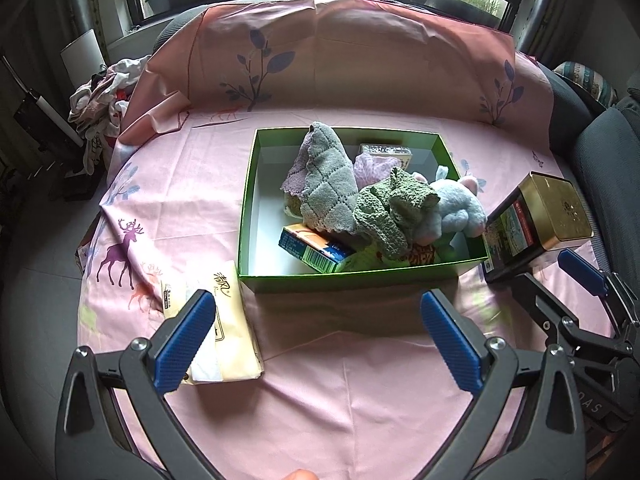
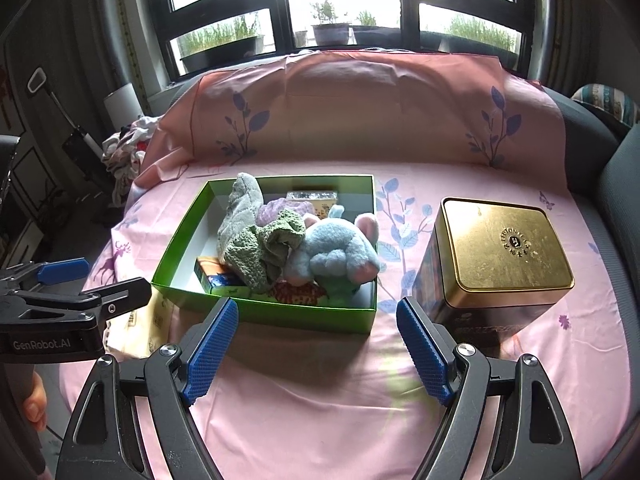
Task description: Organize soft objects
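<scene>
Both your grippers hang over the near edge of the pink printed sheet (image 1: 340, 400) with nothing between the fingers. The left gripper (image 1: 318, 340) has its jaws spread wide, and the right gripper (image 2: 316, 348) is released in the same way.

The soft things are already in the green open cardboard box (image 1: 352, 278), which stands near the middle of the sheet. A grey quilted cloth (image 1: 328, 188) leans upright against the pile, a green knitted cloth (image 1: 390, 210) lies crumpled in front of it, and a pale blue plush toy with pink ears (image 1: 456, 208) rests against the right wall of the box. They are heaped on one side, probably because small packets, such as the blue and orange carton (image 1: 316, 250), take the floor below them; the left part of the box is bare.

A cream flat tissue pack (image 1: 228, 332) lies on the sheet near the front left corner of the box, just beside your left gripper. It looks like the one soft object not yet put in, so your left gripper is well placed for it. The gold-lidded square metal tin (image 2: 504, 248) stands to the right of the box; it is hard, so I think it stays outside
</scene>
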